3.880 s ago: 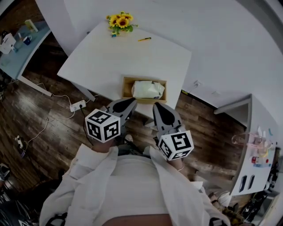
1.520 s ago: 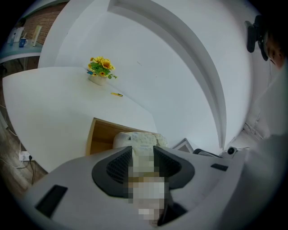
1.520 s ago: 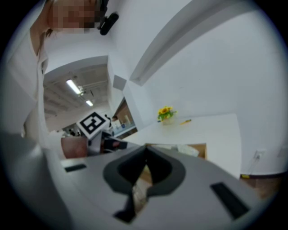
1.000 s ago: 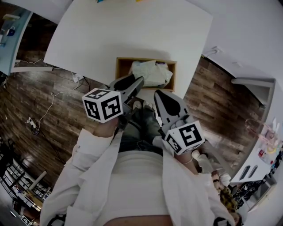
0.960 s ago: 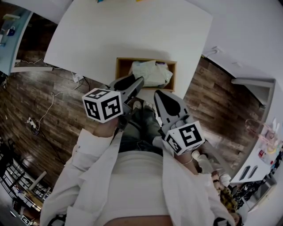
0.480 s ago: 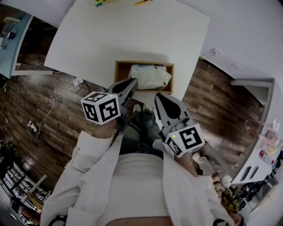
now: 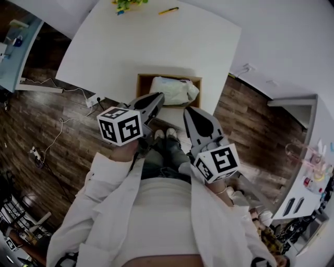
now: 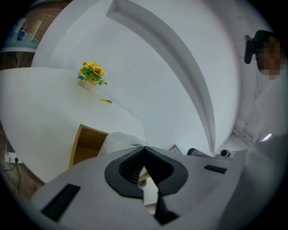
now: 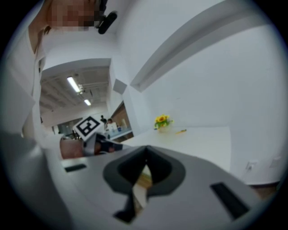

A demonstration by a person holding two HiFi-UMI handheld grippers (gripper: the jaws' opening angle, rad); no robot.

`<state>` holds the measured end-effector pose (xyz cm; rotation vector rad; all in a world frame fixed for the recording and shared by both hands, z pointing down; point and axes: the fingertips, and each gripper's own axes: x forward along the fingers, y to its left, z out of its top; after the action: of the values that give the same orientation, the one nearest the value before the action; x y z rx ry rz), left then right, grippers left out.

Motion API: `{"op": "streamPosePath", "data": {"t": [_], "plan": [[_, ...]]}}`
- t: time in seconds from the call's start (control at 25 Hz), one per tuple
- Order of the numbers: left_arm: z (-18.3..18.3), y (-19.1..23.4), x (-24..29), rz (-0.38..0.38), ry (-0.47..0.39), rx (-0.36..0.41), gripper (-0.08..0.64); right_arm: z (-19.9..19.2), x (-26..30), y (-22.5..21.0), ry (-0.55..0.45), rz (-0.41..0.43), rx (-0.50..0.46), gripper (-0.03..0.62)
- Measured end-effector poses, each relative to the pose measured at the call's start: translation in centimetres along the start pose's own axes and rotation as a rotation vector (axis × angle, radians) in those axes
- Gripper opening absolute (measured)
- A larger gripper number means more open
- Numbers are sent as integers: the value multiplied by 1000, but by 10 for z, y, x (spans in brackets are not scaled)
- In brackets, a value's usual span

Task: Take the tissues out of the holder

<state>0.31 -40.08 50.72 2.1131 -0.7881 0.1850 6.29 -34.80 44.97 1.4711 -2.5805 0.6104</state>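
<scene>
A wooden holder sits at the near edge of the white table, and a white pack of tissues lies in it. My left gripper hangs just before the holder's near left corner. Its jaws have just been closing and now meet with nothing between them. The left gripper view shows the holder and the tissues right behind my left gripper. My right gripper is shut and empty, short of the table's edge below the holder's right end; the right gripper view shows its tips closed.
Yellow flowers and a yellow pen lie at the table's far side. A power strip and cables lie on the wooden floor at left. A white shelf unit stands at right. The person's legs are below the table edge.
The left gripper's two fingers stood apart a second ago and are now together. Both grippers stay in about the same place before the holder.
</scene>
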Motion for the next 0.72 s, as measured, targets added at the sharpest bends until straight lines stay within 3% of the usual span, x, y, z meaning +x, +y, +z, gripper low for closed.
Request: {"op": "streamPosePath", "data": {"t": [0.28, 0.48, 0.72], "plan": [[13, -22, -2, -41, -46, 28, 20, 21, -9, 1, -41, -16, -57, 9], [27, -33, -11, -96, -108, -7, 20, 32, -6, 4, -65, -25, -86, 9], [53, -63, -33, -159, -197, 82, 20, 55, -4, 10, -100, -9, -148, 9]]}}
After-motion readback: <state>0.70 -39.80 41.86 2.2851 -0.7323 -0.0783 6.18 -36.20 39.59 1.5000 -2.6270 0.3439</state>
